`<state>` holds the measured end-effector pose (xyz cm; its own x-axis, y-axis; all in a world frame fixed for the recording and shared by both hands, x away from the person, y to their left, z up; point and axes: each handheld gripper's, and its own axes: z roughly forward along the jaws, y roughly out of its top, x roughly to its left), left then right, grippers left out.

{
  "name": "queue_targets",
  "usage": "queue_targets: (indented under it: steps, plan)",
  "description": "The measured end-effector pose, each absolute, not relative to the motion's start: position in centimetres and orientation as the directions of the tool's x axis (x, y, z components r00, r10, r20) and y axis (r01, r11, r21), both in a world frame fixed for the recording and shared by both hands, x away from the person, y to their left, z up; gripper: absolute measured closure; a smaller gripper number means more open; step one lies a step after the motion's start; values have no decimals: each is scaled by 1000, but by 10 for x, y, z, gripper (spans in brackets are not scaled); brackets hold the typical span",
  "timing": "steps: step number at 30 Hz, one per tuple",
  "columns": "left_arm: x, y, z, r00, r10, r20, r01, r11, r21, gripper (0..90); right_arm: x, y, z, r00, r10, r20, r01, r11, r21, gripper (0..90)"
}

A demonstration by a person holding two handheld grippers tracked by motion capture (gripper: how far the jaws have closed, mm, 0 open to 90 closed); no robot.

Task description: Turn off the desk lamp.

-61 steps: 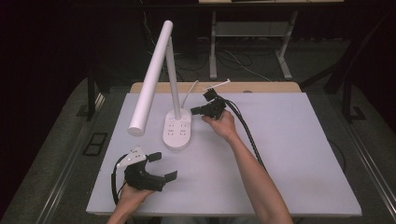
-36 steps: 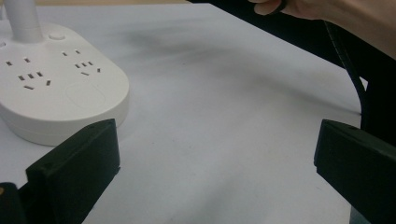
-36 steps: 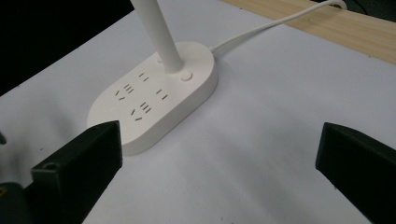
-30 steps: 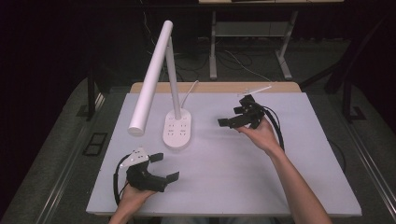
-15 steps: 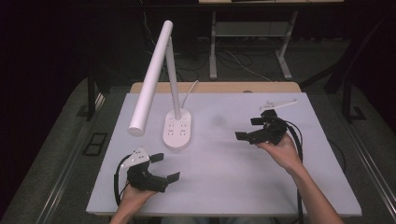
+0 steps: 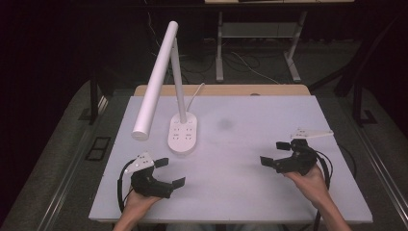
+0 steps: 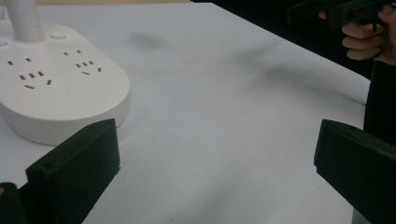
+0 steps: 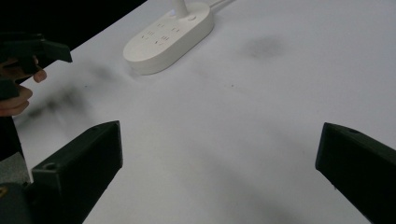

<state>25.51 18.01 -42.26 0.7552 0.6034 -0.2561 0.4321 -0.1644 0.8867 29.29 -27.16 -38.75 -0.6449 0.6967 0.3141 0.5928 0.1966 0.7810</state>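
Left tongs point(image 6: 170, 172) resting low at the near left of the white surface point(image 6: 240, 144), jaws spread wide, pinching nothing. Right tongs point(image 6: 275, 153) hovering at the near right, jaws likewise spread and empty, grey three-cornered plate sitting on top, cable trailing back along the forearm.

White desk lamp point(image 6: 159, 82) standing at the left-centre of the surface, beyond the left tongs and well apart from the right ones. Oval lamp base point(image 6: 183, 133) lying flat, socket slots showing on its top; thin stem rising from its far end, long tube head slanting down toward the near left and overhanging the surface. White cord running off the back of the base toward the far edge.

Left gripper view: lamp base point(image 7: 56, 93) sitting just beyond the left-hand jaw, apart from it. Right gripper view: lamp base point(image 8: 170, 35) lying farther off, bare surface between.

Faint grey smudge point(image 6: 224, 124) marking the surface right of the base. Nothing standing between either tongs and the lamp.
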Motion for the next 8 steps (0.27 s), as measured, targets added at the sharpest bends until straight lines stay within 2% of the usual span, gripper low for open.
queue_targets:
  steps: [8]
  plan:
    - [255, 180, -422, 757, 602, -253, 430, -168, 887, 0, 266, -281, -397, -625, 714, 316, 592, 170, 788, 5]
